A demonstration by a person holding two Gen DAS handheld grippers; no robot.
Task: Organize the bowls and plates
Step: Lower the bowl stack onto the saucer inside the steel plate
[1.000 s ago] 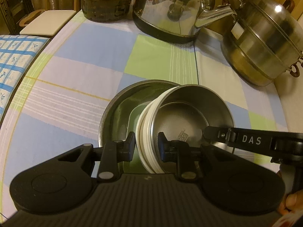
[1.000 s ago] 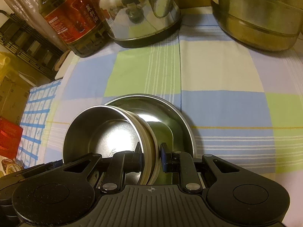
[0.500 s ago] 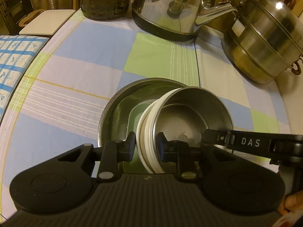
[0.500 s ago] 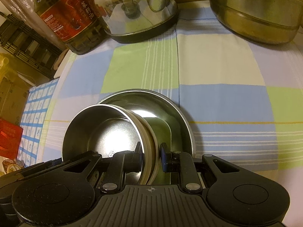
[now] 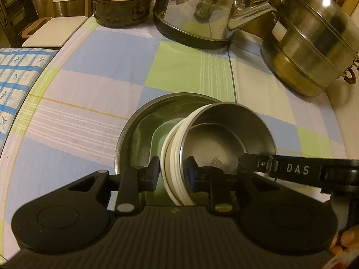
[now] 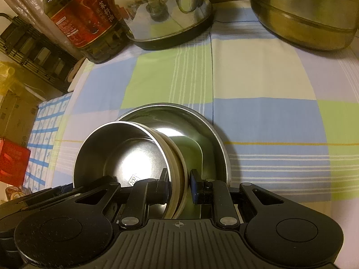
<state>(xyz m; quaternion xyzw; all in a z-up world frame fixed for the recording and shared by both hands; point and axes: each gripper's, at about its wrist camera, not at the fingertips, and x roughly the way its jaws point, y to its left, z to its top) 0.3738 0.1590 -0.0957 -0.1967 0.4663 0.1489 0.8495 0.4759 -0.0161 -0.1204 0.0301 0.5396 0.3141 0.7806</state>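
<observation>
A steel bowl with white outer rings (image 5: 226, 134) is held above a wide steel plate (image 5: 143, 123) that lies on the checked tablecloth. My left gripper (image 5: 172, 172) is shut on the bowl's left rim. My right gripper (image 6: 179, 186) is shut on the opposite rim of the same bowl (image 6: 121, 154), and its arm shows at the right of the left wrist view. The plate (image 6: 202, 123) lies under and behind the bowl. Whether the bowl touches the plate is hidden.
At the back of the table stand an oil bottle (image 5: 121, 0), a steel kettle (image 5: 202, 11) and a stacked steel steamer pot (image 5: 309, 44). A blue-checked cloth (image 5: 15, 78) and a white seat (image 5: 53, 31) lie off the table's left edge.
Both grippers have moved slightly forward over the table with the bowl and plate; the kettle, bottle and pot look closer. The grip on the bowl is unchanged.
</observation>
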